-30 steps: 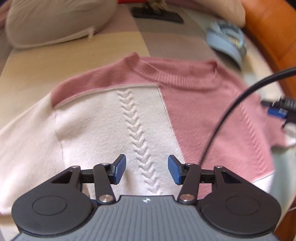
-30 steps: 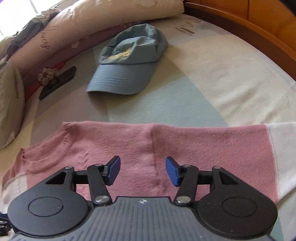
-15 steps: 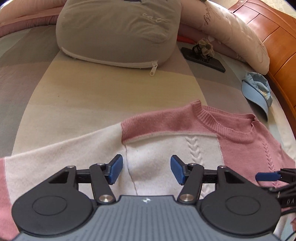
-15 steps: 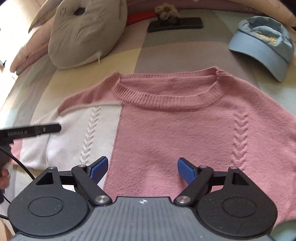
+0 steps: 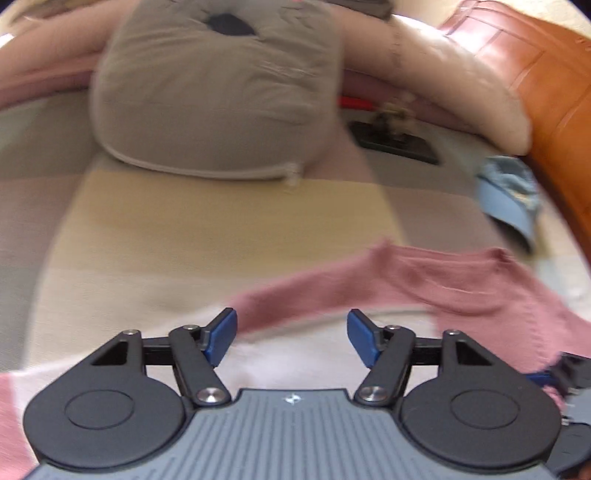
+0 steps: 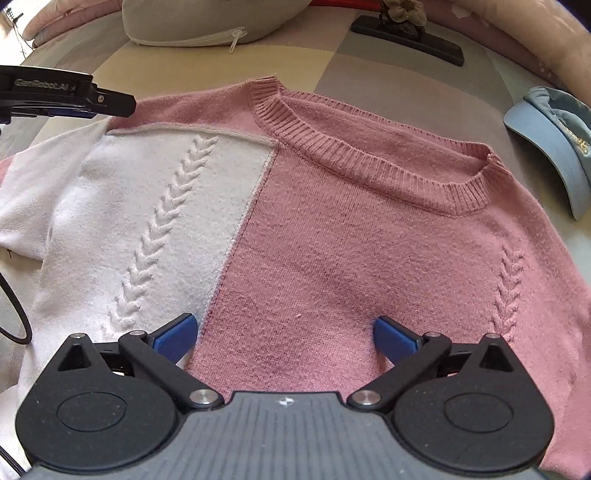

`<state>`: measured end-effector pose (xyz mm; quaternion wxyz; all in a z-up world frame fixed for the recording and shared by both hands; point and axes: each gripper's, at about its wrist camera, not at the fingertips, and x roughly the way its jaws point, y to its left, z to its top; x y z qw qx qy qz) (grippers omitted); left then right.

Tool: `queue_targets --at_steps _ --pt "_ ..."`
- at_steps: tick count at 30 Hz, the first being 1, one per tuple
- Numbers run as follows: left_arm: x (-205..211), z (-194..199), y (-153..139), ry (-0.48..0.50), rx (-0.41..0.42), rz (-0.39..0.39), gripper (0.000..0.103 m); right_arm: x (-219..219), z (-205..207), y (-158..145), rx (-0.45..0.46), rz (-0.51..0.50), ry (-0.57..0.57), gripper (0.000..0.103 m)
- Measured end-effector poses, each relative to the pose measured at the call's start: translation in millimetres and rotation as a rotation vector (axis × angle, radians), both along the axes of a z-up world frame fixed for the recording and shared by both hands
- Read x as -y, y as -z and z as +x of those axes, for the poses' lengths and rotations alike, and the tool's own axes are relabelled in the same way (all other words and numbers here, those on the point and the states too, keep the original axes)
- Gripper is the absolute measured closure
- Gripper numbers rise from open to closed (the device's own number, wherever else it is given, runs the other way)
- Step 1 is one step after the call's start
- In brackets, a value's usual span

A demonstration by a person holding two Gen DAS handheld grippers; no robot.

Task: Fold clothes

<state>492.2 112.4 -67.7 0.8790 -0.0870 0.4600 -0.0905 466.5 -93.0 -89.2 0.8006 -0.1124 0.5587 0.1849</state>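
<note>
A pink and white knitted sweater [image 6: 325,229] lies flat on the bed, neckline away from me. My right gripper [image 6: 284,334] hovers over its chest near the seam between the white and pink panels; its jaws are opening wide and hold nothing. In the blurred left wrist view my left gripper [image 5: 291,338] is over the sweater [image 5: 461,291] at its white left shoulder, jaws opening, nothing between them. The left gripper's fingers [image 6: 110,103] show at the top left of the right wrist view, above that shoulder.
A grey cushion [image 5: 214,99] lies behind the sweater, with pillows along the headboard. A black phone with a flower charm [image 6: 406,35] sits beyond the neckline. A blue cap [image 6: 554,144] rests to the right. An orange wooden bed frame [image 5: 546,96] borders the right side.
Both grippers opened wider. The right one swung from the sleeve by the cap to over the chest. The left one shifted from the white cable panel to the left shoulder.
</note>
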Motion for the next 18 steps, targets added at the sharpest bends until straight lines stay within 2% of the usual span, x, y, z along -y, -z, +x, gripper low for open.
queue_targets --at_steps 1,3,5,8,9,12,14,16,18 --pt "4.8 0.3 4.4 0.026 -0.018 -0.027 0.033 -0.6 0.2 0.3 -0.001 -0.004 0.000 0.000" --pt "8.8 6.6 19.4 0.013 -0.049 -0.007 0.033 -0.3 -0.6 0.5 0.002 -0.006 -0.002 0.000" --pt "-4.3 12.0 29.8 -0.051 -0.041 -0.068 0.035 0.0 -1.4 0.7 0.005 -0.008 -0.003 0.000" --pt "-30.4 13.5 23.1 -0.191 -0.073 -0.245 0.035 0.6 -2.7 0.9 0.011 -0.010 -0.005 0.000" --pt "-36.4 10.2 17.2 -0.213 -0.069 -0.266 0.036 1.4 -3.3 0.8 0.014 -0.008 -0.008 0.000" --pt "-55.9 -10.9 -4.3 -0.223 -0.042 -0.251 0.035 2.6 -4.2 0.7 0.022 -0.008 -0.021 0.000" --pt "-79.6 -29.0 -16.8 -0.237 -0.014 -0.206 0.034 3.3 -3.7 0.3 0.020 -0.008 -0.027 0.000" --pt "-109.6 -48.6 -21.5 -0.290 0.000 -0.153 0.033 4.3 -3.7 -0.2 0.020 -0.008 -0.030 0.000" --pt "-142.3 -69.3 -14.9 -0.386 -0.032 -0.101 0.032 5.5 -4.1 -0.6 0.021 -0.008 -0.030 0.000"
